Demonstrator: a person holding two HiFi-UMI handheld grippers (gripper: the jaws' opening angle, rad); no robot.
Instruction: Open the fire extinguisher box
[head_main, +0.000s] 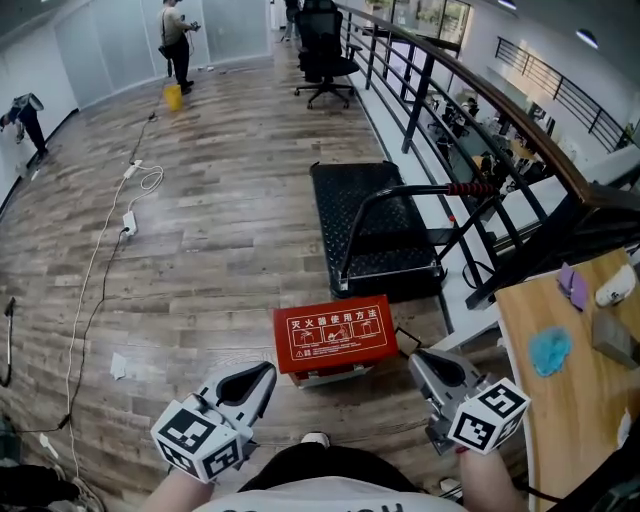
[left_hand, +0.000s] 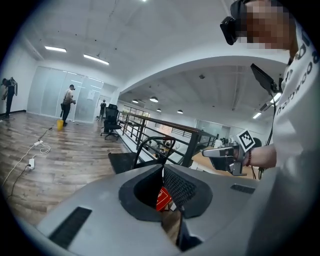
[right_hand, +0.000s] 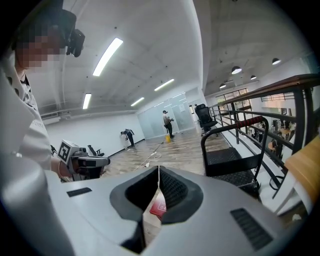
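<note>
A red fire extinguisher box (head_main: 333, 336) with white print on its lid stands on the wooden floor in front of me, lid down. My left gripper (head_main: 262, 375) hovers just left of the box's near corner, jaws shut with nothing in them. My right gripper (head_main: 418, 362) hangs just right of the box, shut and empty too. Through the left gripper's (left_hand: 162, 169) closed jaws a sliver of the red box (left_hand: 163, 199) shows. The right gripper (right_hand: 159, 170) view also catches a bit of the red box (right_hand: 158, 208) below its tips.
A black platform trolley (head_main: 375, 228) stands right behind the box. A black railing (head_main: 470, 100) runs along the right, and a wooden table (head_main: 560, 380) sits at the near right. Cables (head_main: 100, 260) trail over the floor at left. An office chair (head_main: 325, 50) and people stand far back.
</note>
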